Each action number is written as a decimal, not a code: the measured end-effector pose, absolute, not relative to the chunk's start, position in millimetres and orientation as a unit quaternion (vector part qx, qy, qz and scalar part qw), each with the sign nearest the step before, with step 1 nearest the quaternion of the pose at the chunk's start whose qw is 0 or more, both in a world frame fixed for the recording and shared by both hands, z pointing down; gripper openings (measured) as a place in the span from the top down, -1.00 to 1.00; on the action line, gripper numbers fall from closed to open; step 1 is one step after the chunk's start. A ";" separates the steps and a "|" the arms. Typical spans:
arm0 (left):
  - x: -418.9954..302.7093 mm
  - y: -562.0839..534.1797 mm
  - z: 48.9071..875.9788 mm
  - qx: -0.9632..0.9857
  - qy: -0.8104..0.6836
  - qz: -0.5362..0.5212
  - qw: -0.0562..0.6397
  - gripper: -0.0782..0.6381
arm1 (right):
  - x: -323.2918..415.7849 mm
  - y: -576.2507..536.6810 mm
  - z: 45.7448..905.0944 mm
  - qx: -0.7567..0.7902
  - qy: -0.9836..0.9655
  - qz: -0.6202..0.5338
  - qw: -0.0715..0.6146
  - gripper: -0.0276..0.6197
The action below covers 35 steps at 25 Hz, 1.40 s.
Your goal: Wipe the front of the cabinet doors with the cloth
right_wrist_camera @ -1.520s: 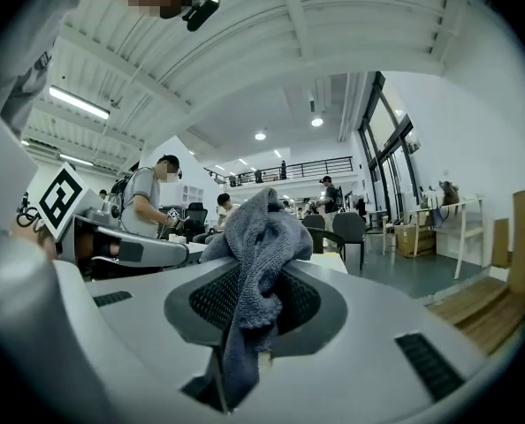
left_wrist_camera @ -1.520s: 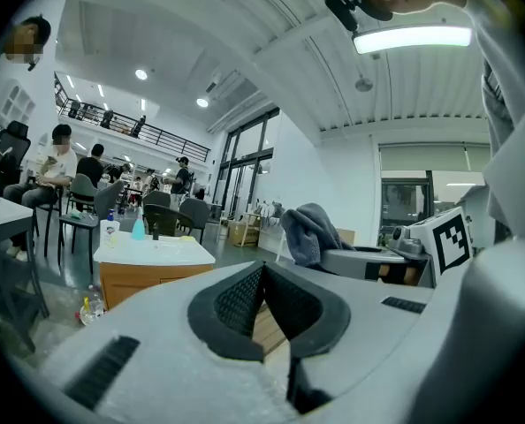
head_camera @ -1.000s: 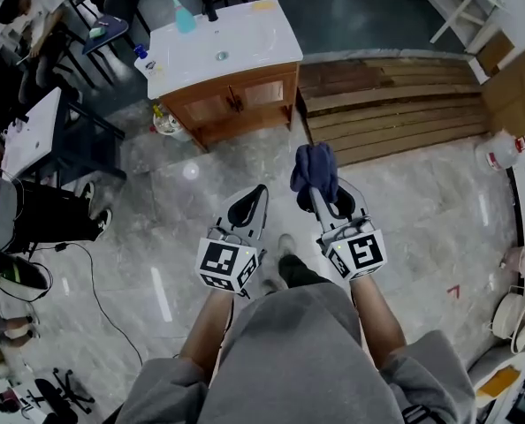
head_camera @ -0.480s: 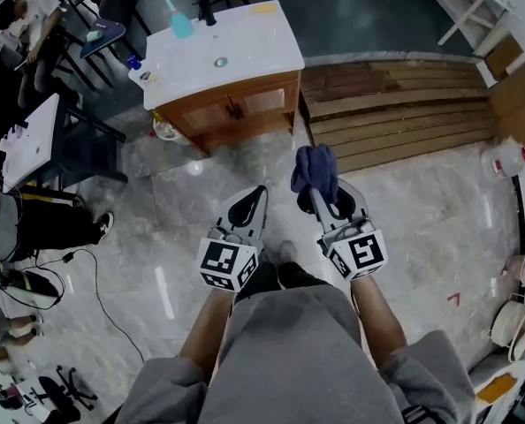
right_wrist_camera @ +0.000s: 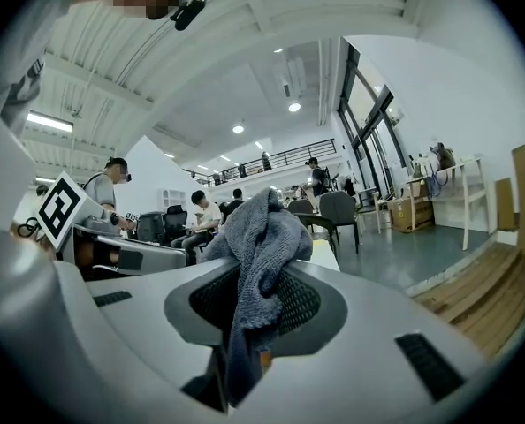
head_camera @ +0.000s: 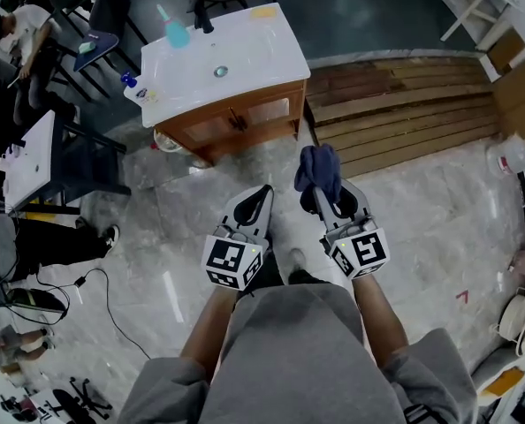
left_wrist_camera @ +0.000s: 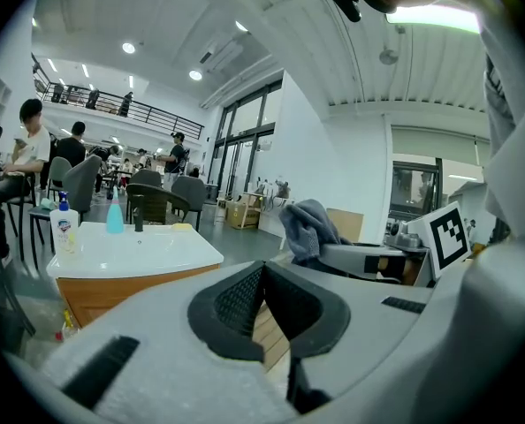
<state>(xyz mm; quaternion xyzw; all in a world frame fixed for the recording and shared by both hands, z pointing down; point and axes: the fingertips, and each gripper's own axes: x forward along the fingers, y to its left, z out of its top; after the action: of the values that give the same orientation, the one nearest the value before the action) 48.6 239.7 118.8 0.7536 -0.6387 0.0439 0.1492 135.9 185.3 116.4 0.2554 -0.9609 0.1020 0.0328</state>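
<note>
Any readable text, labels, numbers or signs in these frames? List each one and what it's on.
No legible text anywhere.
Label on bottle: too small to read.
Cubes on left gripper and right gripper: square markers only, no words.
The red mark: no readable character.

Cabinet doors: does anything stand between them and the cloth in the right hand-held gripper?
Nothing visible. Only floor lies between the cloth, clamped in the right hand-held gripper, and the cabinet doors; the wooden planks lie to the right.
</note>
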 end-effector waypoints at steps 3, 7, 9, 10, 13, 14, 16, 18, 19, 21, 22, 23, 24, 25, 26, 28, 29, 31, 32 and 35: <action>29.1 219.4 123.7 0.759 -0.631 0.048 0.153 0.76 | 118.5 168.8 120.4 0.268 -0.956 0.113 0.030 0.66; 2.9 188.1 130.6 0.769 -0.618 0.054 0.153 0.76 | 93.2 142.7 130.3 0.286 -0.949 0.127 0.031 0.66; -9.9 173.6 136.0 0.776 -0.609 0.059 0.155 0.76 | 79.7 130.3 135.9 0.298 -0.945 0.133 0.030 0.66; -15.5 167.2 139.0 0.780 -0.603 0.062 0.156 0.76 | 73.8 124.8 138.1 0.305 -0.942 0.138 0.027 0.66; -29.3 148.4 146.8 0.792 -0.584 0.074 0.160 0.76 | 59.8 108.8 143.1 0.328 -0.932 0.151 0.017 0.66; -33.2 142.2 148.8 0.795 -0.579 0.077 0.162 0.76 | 56.6 103.7 145.1 0.336 -0.929 0.157 0.014 0.66; -40.3 130.6 152.3 0.801 -0.569 0.084 0.164 0.76 | 51.4 94.5 149.2 0.352 -0.921 0.167 0.008 0.66; -44.7 121.1 155.5 0.809 -0.557 0.090 0.166 0.76 | 48.4 88.1 153.3 0.369 -0.913 0.176 0.005 0.66; -45.8 117.1 156.8 0.814 -0.549 0.092 0.167 0.76 | 48.0 85.6 155.3 0.377 -0.909 0.180 0.004 0.66; -47.8 109.9 158.7 0.822 -0.536 0.096 0.168 0.76 | 47.8 80.1 159.6 0.393 -0.900 0.188 0.003 0.66; -49.2 106.7 159.8 0.825 -0.531 0.098 0.169 0.76 | 47.4 77.0 162.0 0.401 -0.896 0.191 0.001 0.66; -50.8 103.5 161.3 0.828 -0.526 0.099 0.169 0.76 | 46.8 73.7 164.5 0.408 -0.892 0.195 0.000 0.66; -52.2 100.7 163.3 0.830 -0.521 0.099 0.170 0.76 | 46.0 70.5 167.1 0.415 -0.888 0.198 -0.002 0.66; -53.5 98.3 165.7 0.833 -0.517 0.101 0.170 0.76 | 45.1 67.8 169.8 0.421 -0.885 0.201 -0.004 0.66; -54.6 96.1 168.5 0.835 -0.512 0.103 0.170 0.76 | 44.2 65.5 172.5 0.427 -0.881 0.204 -0.006 0.66; -55.6 91.0 174.5 0.839 -0.505 0.108 0.172 0.76 | 43.7 61.4 177.5 0.436 -0.875 0.210 -0.009 0.66; -55.4 88.3 176.8 0.840 -0.503 0.109 0.175 0.76 | 44.0 59.5 179.5 0.439 -0.873 0.212 -0.009 0.66; -54.4 82.7 180.7 0.841 -0.499 0.111 0.178 0.76 | 44.4 55.6 182.8 0.442 -0.871 0.215 -0.008 0.66; -53.8 79.4 182.7 0.841 -0.498 0.112 0.178 0.76 | 44.8 53.2 184.3 0.442 -0.870 0.216 -0.008 0.66; -50.5 69.1 188.5 0.840 -0.499 0.115 0.179 0.76 | 48.9 45.2 190.2 0.442 -0.870 0.219 -0.007 0.66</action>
<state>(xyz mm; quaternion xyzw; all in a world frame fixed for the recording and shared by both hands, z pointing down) -50.5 69.1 188.5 0.8401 -0.4990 0.1147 0.1793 48.9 45.2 190.2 0.4424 -0.8696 0.2192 -0.0074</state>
